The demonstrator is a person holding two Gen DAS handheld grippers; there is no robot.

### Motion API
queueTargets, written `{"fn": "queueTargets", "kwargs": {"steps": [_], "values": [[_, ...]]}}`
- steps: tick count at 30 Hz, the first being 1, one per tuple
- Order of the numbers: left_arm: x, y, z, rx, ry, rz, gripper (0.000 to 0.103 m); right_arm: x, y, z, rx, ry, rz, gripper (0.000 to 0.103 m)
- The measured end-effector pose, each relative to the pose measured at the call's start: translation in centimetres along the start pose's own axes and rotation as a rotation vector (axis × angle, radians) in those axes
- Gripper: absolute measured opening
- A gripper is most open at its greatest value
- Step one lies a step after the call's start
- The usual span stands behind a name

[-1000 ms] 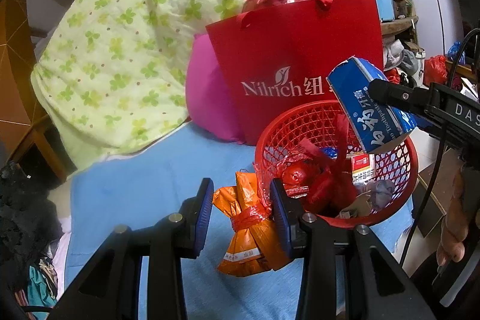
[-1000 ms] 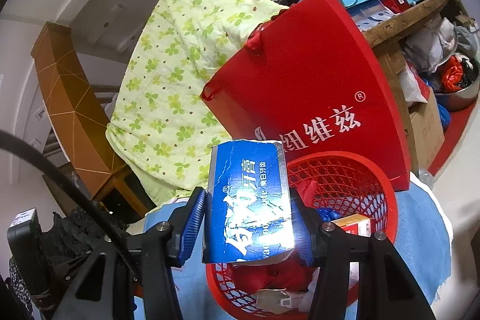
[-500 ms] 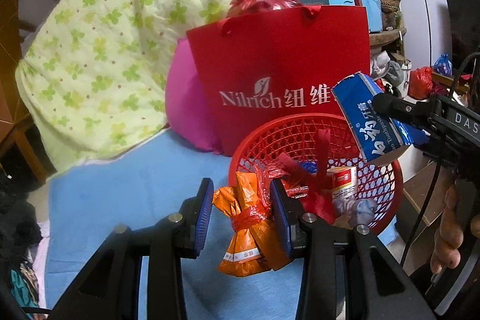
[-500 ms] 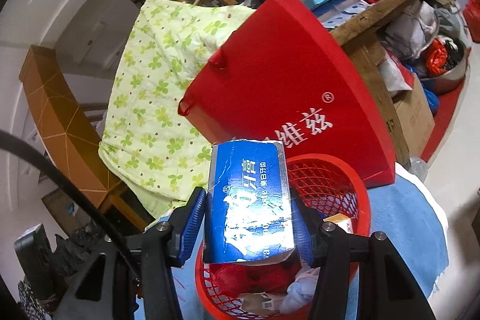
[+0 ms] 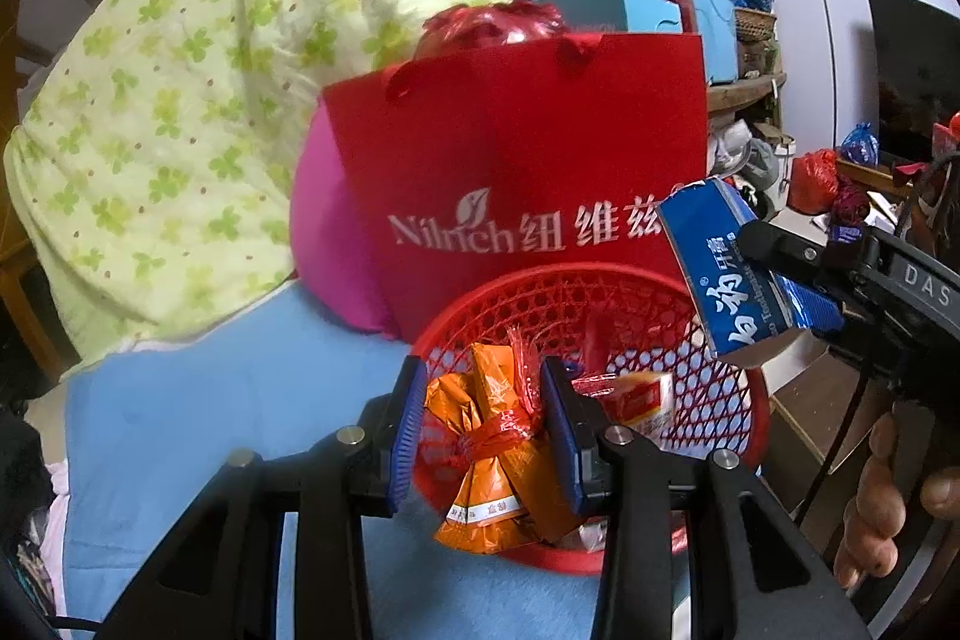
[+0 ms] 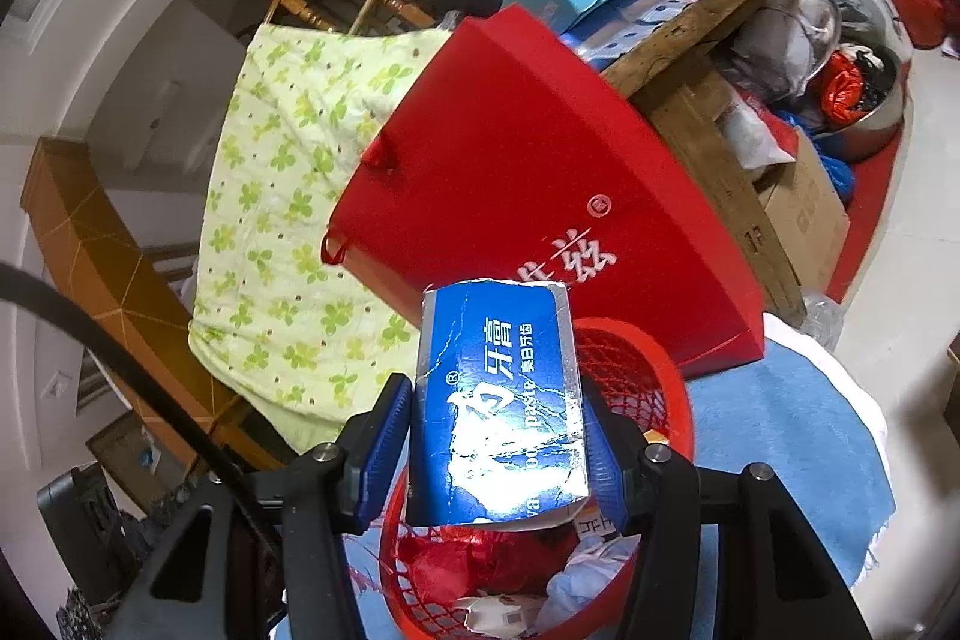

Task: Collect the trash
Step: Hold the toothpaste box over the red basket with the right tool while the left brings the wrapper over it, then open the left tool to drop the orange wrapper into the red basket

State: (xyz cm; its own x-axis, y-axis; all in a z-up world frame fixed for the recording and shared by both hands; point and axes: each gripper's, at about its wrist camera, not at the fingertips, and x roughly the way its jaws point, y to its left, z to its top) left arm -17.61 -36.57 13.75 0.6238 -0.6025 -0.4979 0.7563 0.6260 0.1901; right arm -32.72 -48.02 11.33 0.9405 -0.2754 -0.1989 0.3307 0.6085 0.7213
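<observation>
My left gripper [image 5: 485,421] clamps the orange wrapper [image 5: 501,466] over the red basket [image 5: 729,403] rim at 6 o'clock — my right gripper [image 6: 495,439] grips the blue toothpaste box [image 6: 495,400] above it.

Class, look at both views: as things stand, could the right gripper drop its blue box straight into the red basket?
Probably yes. The right gripper holds the blue box above the red basket, whose open top has nothing over it.

Red mesh basket [image 5: 708,316], blue toothpaste box [image 6: 498,400], clover-print quilt [image 5: 168,130]
</observation>
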Motion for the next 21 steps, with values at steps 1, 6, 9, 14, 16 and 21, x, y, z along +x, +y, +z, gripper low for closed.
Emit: {"fn": "queueTargets", "kwargs": {"steps": [1,6,9,14,16,21], "values": [[0.1,-0.1,0.2,-0.001,-0.004,-0.005,0.040,-0.1,0.0,0.0,0.004,-0.008,0.001,0.058],[1.2,-0.4,1.2,-0.017,-0.038,-0.054,0.042,0.1,-0.5,0.3,0.031,-0.009,-0.002,0.058],[2.3,-0.4,1.4,-0.040,-0.052,-0.101,0.045,0.1,-0.8,0.4,0.054,-0.018,-0.001,0.058],[3.8,0.2,0.6,-0.089,-0.027,-0.139,0.072,0.5,-1.2,0.3,0.086,-0.015,-0.007,0.058],[3.5,0.4,0.1,-0.088,-0.029,-0.131,0.074,0.7,-1.2,0.3,0.090,-0.010,-0.008,0.058],[2.3,1.5,-1.4,-0.096,-0.024,-0.084,0.080,1.1,-0.6,0.0,0.072,0.008,-0.004,0.058]]}}
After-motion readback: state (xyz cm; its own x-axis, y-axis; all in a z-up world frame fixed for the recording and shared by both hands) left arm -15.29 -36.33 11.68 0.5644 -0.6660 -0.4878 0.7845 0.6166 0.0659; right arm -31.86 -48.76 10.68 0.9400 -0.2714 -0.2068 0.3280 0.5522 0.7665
